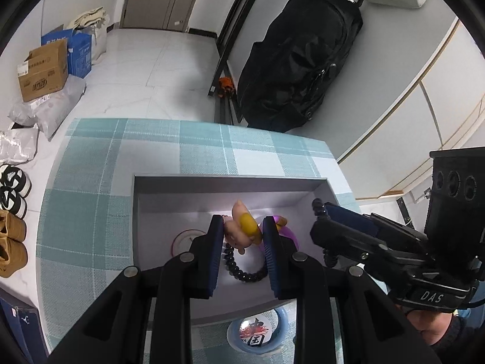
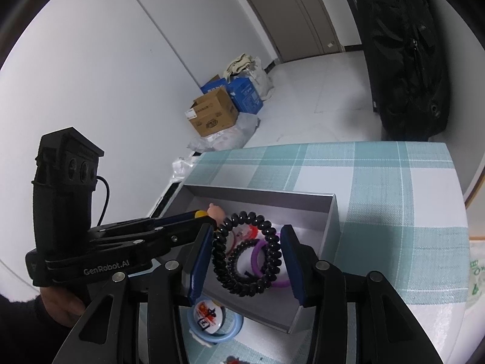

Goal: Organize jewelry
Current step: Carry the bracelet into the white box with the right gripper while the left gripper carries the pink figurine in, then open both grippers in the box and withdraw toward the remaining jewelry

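Note:
An open grey box (image 1: pixel 230 179) stands on the checked teal cloth. My left gripper (image 1: pixel 242 227) hangs over the box, shut on a small pink and yellow figure charm (image 1: pixel 239 236). Under it in the box lie a black bead bracelet (image 1: pixel 242 274), a purple ring (image 1: pixel 291 236) and a round badge (image 1: pixel 182 239). My right gripper (image 2: pixel 247 227) is over the box's right part, shut on a black coil bracelet (image 2: pixel 269 242) that stands upright between its pads. From the left wrist the right gripper (image 1: pixel 321 212) comes in from the right. A person's hand holds each handle.
A blue-rimmed round badge (image 2: pixel 212 318) lies on the cloth (image 2: pixel 394 212) just in front of the box. Beyond the table's far edge are a black backpack (image 1: pixel 297 60), cardboard boxes (image 1: pixel 45 69), plastic bags and shoes (image 1: pixel 12 236) on the white floor.

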{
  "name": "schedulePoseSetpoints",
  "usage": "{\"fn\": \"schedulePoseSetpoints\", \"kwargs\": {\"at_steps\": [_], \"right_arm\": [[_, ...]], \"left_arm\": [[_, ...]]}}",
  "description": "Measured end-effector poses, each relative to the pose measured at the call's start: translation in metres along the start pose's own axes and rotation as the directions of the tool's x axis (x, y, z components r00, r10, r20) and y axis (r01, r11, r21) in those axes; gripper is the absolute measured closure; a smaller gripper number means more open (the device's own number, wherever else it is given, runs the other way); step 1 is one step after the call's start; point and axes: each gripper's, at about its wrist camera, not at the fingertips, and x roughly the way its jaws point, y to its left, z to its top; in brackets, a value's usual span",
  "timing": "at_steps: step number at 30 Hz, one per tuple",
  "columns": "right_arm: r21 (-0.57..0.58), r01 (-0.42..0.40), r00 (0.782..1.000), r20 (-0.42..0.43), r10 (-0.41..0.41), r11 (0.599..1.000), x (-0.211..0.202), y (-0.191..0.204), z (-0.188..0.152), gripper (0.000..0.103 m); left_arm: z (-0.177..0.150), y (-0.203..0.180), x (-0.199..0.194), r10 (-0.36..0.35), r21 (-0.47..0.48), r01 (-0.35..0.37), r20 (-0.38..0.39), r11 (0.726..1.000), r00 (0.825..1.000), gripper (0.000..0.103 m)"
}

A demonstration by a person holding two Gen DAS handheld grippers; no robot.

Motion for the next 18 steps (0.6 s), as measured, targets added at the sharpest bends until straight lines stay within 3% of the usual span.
{"fn": "schedulePoseSetpoints", "kwargs": {"at_steps": [3,9,18], "right_arm": [[-0.011,0.015,1.0,0.012,-0.014,1.0,-0.001,0.001,-0.001,0.05],[-0.011,0.022,0.998,0.051,-0.021,1.0,-0.011,0.0,-0.004,0.033],[0.003,0.038,0.992,0.122,-0.038,0.999,-0.032,0.0,-0.007,0.017]], "left_arm": [[0.001,0.001,0.001,0.008,-0.02,-0.008,-0.013,1.0,1.0,0.078],[0.001,0.003,-0.009,-0.013,-0.046,0.015,0.051,0.999,0.999,0.039],[-0.006,0.005,-0.021,0.022,-0.038,-0.018,0.107,0.999,0.994,0.038]]}}
